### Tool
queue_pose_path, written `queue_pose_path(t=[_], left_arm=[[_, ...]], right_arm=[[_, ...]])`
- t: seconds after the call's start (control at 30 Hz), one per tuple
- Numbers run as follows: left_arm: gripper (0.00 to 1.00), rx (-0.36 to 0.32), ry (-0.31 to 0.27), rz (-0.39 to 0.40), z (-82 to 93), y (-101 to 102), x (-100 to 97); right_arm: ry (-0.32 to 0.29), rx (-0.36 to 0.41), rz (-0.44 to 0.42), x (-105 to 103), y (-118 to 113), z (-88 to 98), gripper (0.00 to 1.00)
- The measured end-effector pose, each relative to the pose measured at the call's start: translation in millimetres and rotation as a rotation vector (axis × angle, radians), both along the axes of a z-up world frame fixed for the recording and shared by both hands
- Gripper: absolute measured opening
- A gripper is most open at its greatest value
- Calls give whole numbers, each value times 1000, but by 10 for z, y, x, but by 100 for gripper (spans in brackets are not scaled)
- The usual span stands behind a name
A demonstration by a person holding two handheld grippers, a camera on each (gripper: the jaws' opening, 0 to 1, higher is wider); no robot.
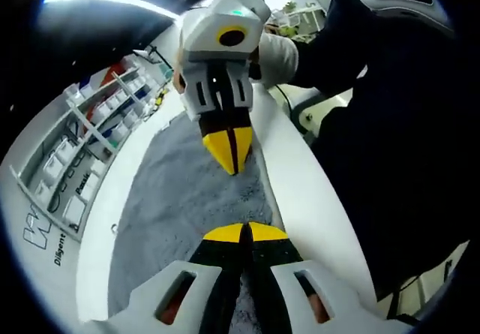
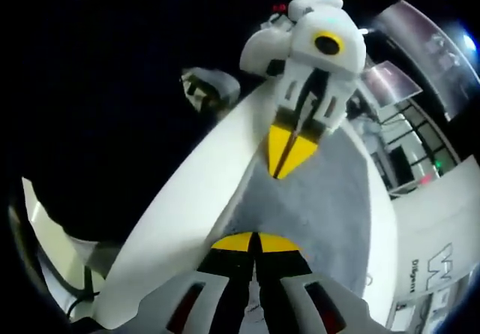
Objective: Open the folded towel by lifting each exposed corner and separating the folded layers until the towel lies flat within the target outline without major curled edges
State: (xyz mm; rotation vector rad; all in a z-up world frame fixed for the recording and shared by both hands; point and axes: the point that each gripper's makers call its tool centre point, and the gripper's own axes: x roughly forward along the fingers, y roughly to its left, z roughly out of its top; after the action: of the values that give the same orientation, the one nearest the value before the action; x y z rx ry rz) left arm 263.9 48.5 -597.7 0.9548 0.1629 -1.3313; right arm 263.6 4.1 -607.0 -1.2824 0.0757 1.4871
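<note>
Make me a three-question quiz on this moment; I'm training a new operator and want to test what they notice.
1. True or false: the left gripper has its jaws wide open.
2. What colour is the towel? A) blue B) grey C) red
3. Fill in: the towel lies on a ____ table.

Key:
1. False. Its yellow tips meet along the towel's edge, as do those of the right gripper.
2. B, grey.
3. White.
</note>
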Motion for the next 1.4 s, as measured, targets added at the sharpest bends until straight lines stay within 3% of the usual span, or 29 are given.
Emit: queue_pose_path(t=[0.27,0.37,0.7,1.03,1.4], left_arm=[[0,-20,44,13,-9,-7,-3],[0,-45,92,37,-14,-2,12],[0,-91,197,114,-37,-11,28],[0,-110,262,156,-31,33,75],[0,-181,357,266,-34,46,88]], right_arm=[[23,9,-10,-15,4,-5,0],[22,9,-11,-17,4,-8,0],[119,52,-113,19,-2,-9,0],[140,59,-135,33,15,-4,0],[196,104,-166,50,10,9,0]])
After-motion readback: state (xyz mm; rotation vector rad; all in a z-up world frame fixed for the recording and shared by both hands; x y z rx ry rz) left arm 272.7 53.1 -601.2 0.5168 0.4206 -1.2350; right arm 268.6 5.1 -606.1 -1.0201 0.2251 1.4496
